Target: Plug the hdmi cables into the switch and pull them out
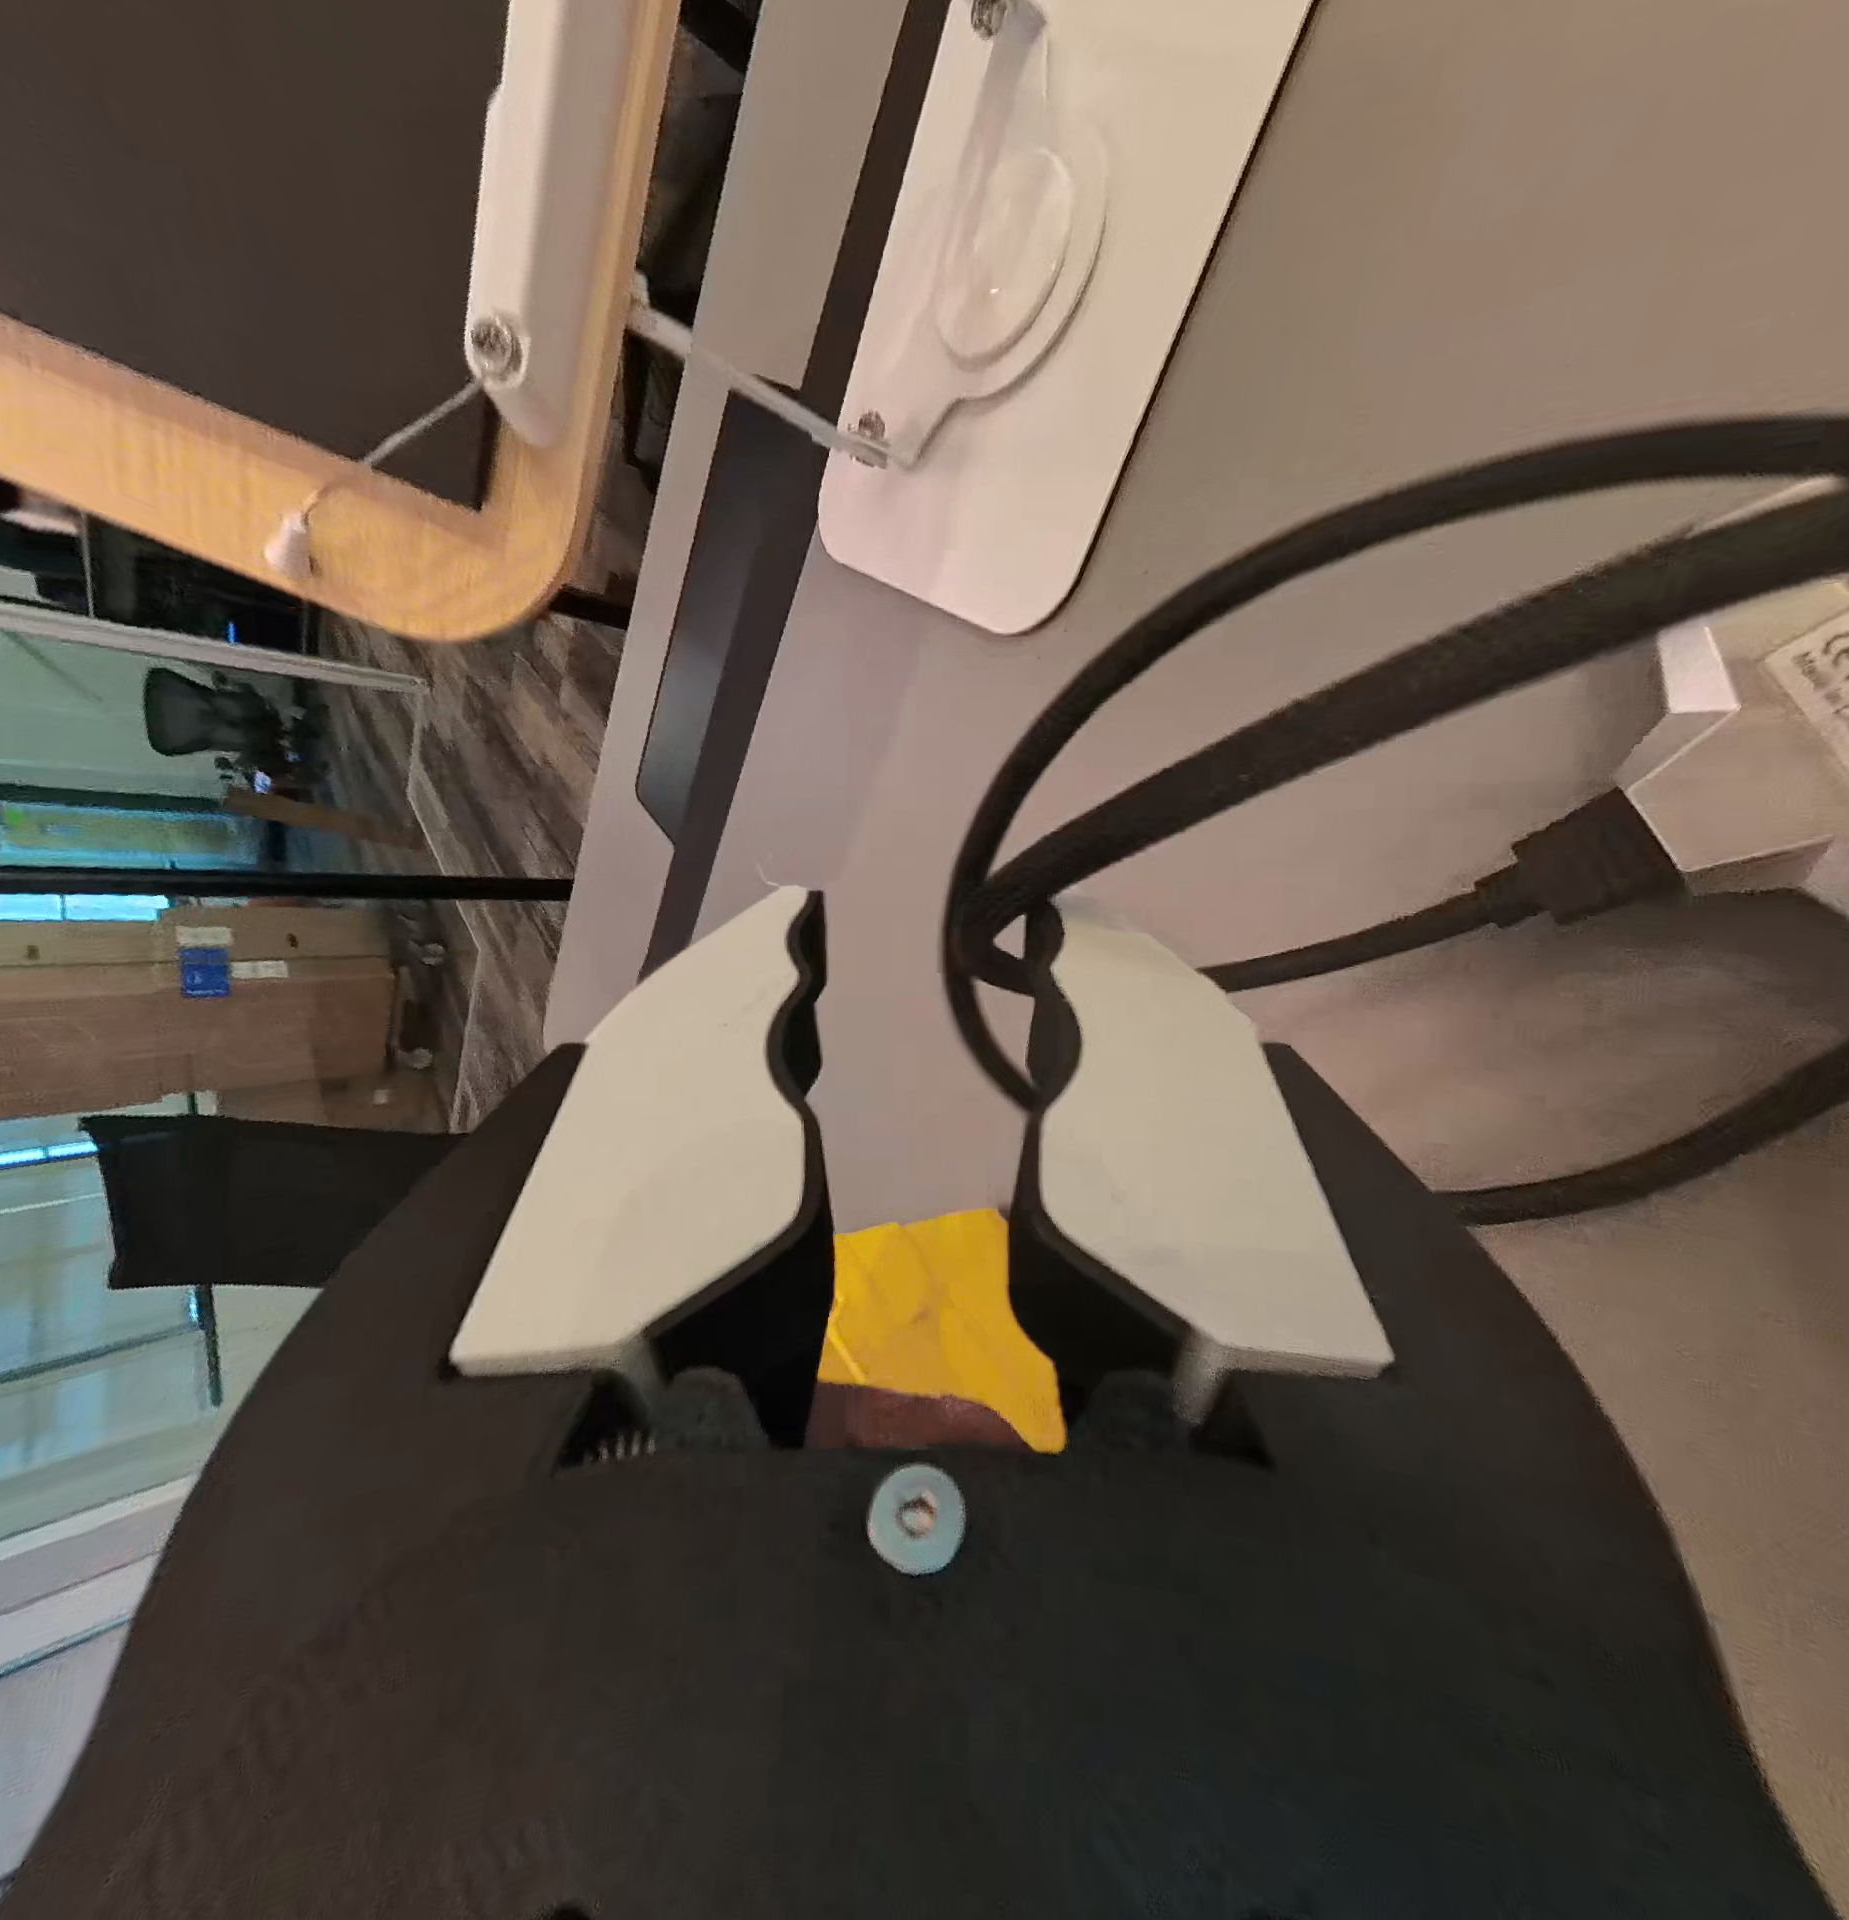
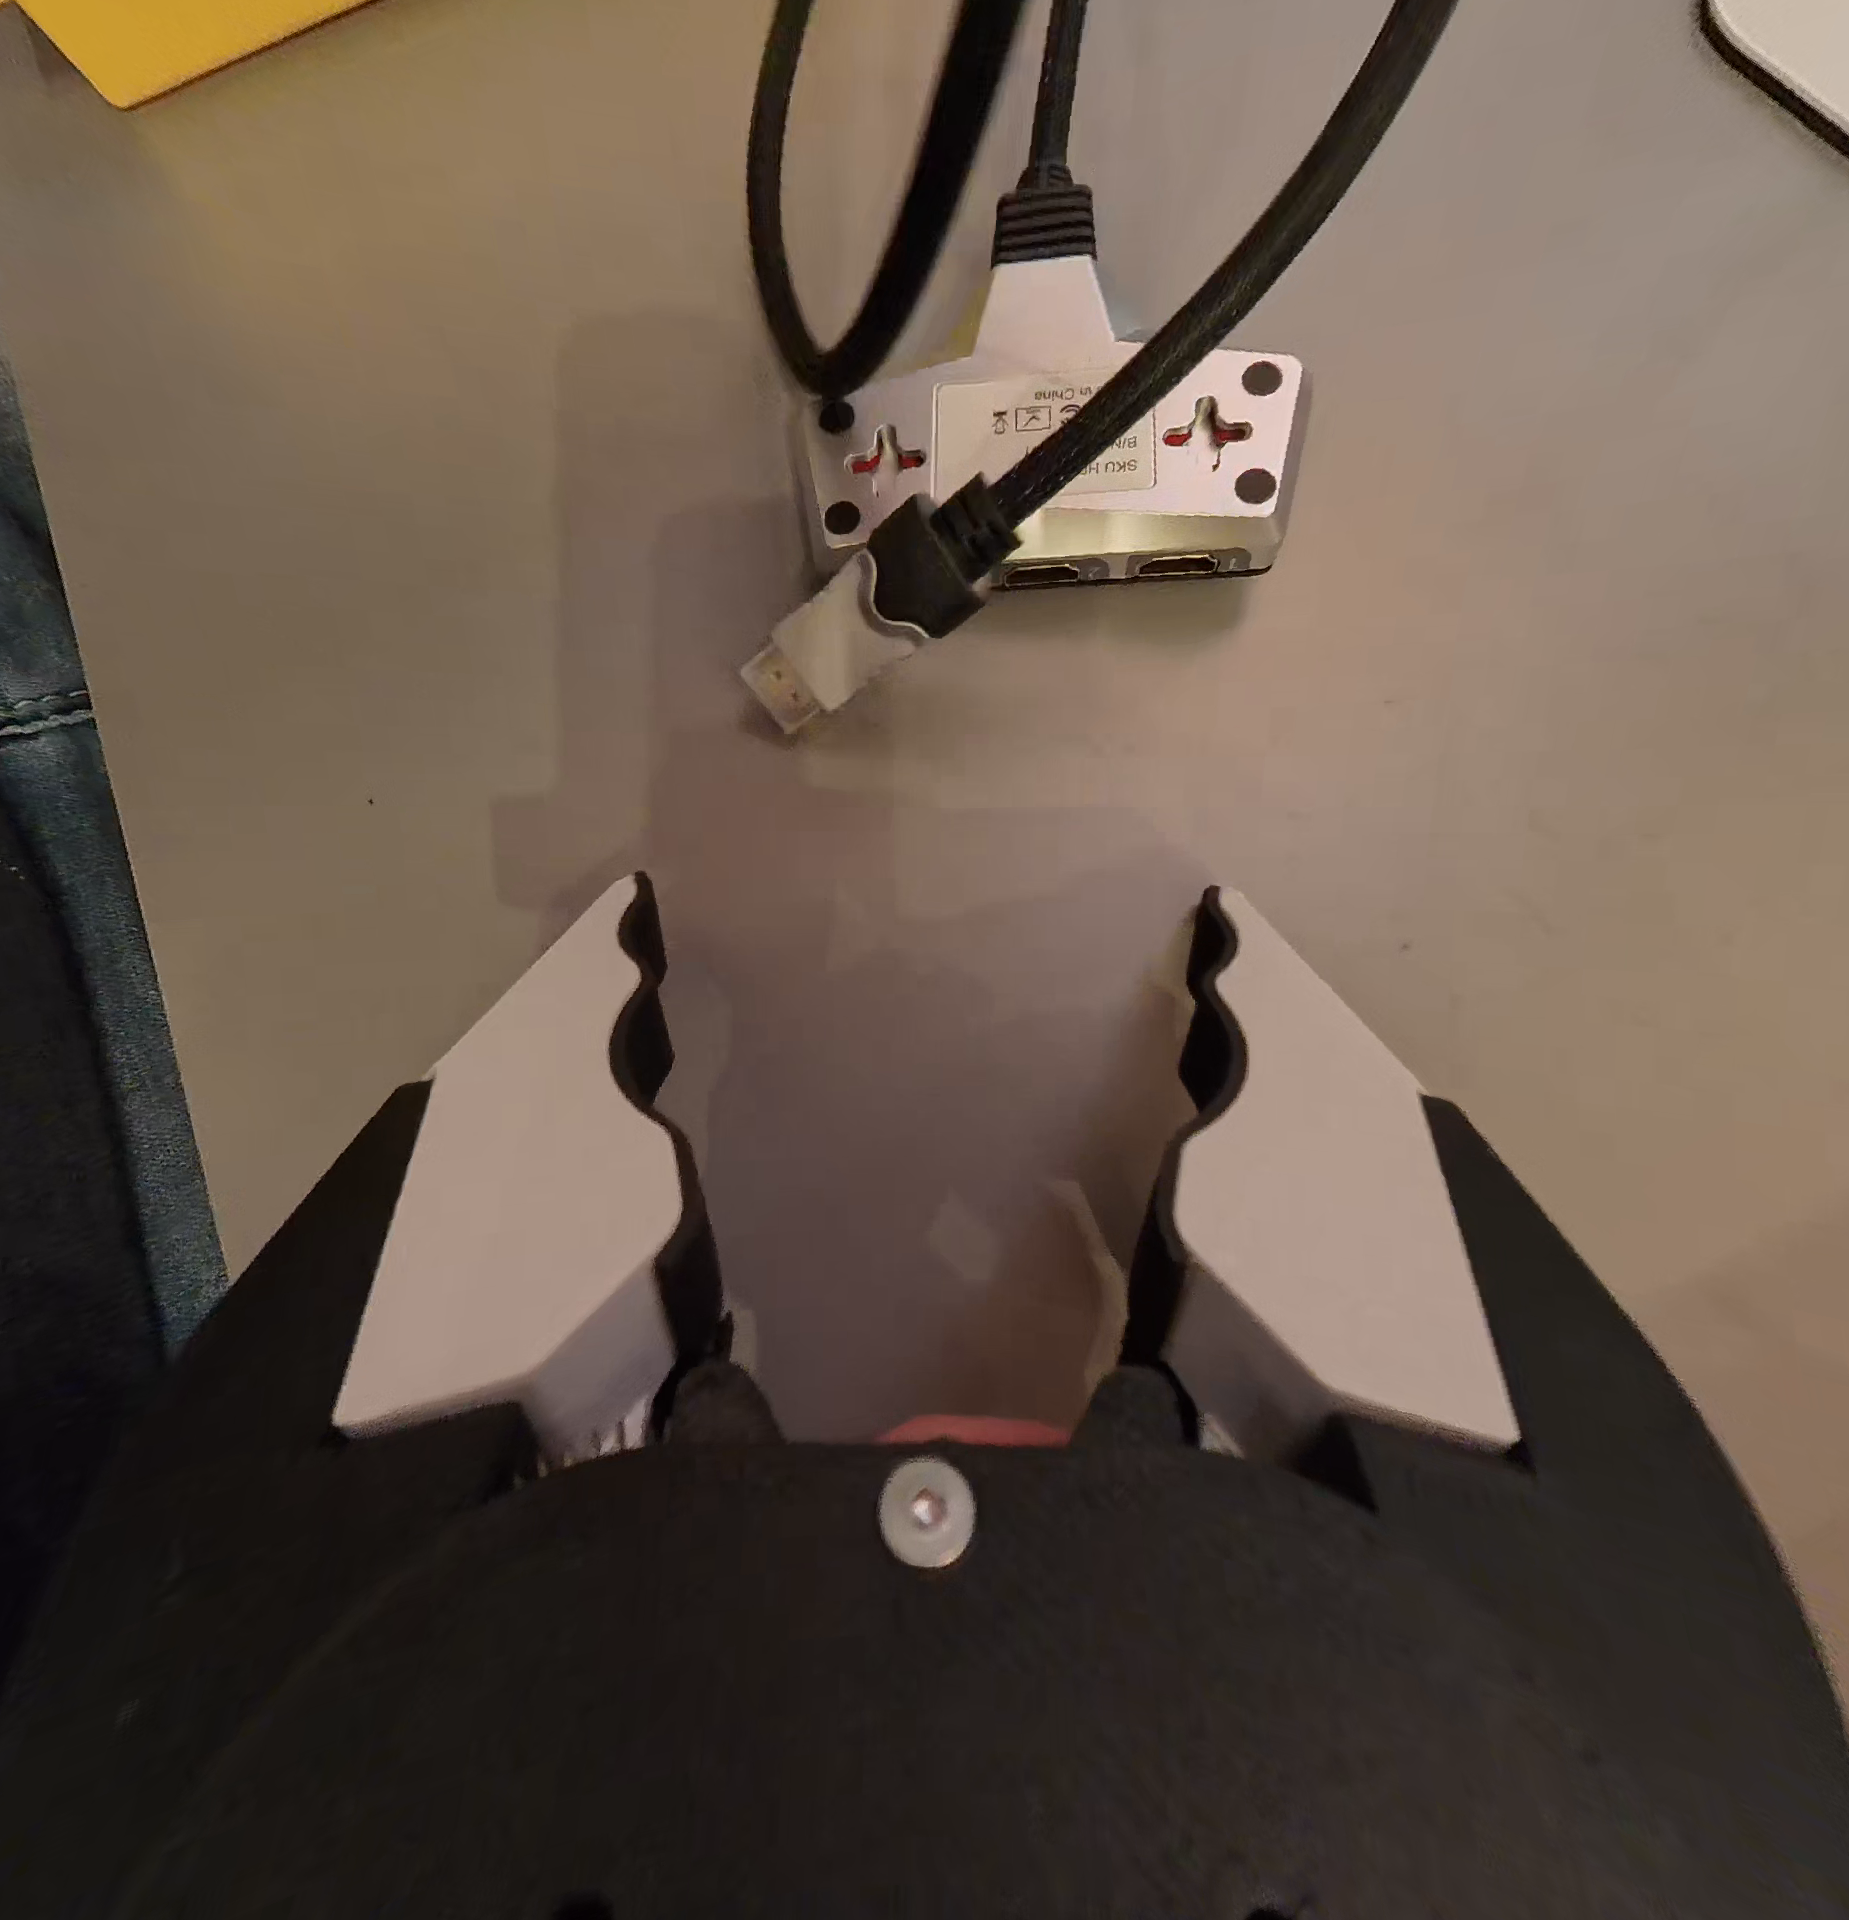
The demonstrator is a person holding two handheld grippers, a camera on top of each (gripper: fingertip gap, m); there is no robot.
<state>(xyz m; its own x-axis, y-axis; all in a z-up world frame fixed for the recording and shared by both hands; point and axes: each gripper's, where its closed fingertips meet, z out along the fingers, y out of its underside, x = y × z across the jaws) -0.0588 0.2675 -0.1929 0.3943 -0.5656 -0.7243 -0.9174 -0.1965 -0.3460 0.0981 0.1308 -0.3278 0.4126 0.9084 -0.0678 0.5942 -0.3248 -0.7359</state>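
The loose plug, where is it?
In the right wrist view, the plug lies on the table, left of the switch ports.

Switch [image 2: 1148,525] body seen as brushed silver metal w/ paper label. HDMI cables [image 2: 1190,312] sheathed in matt black braid. Table [image 2: 380,520] finished matt grey, smooth. Gripper fingers [image 2: 546,1174] moulded in matt white plastic.

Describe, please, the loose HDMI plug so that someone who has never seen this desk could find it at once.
On the grey desk lies a small silver switch box, underside up, two empty ports facing the open right claw. At its left front corner lies the black braided cable's silver-and-black plug, its metal tip pointing away from the box. Unlike the black ribbed plug at the box's far end, it is in no port.
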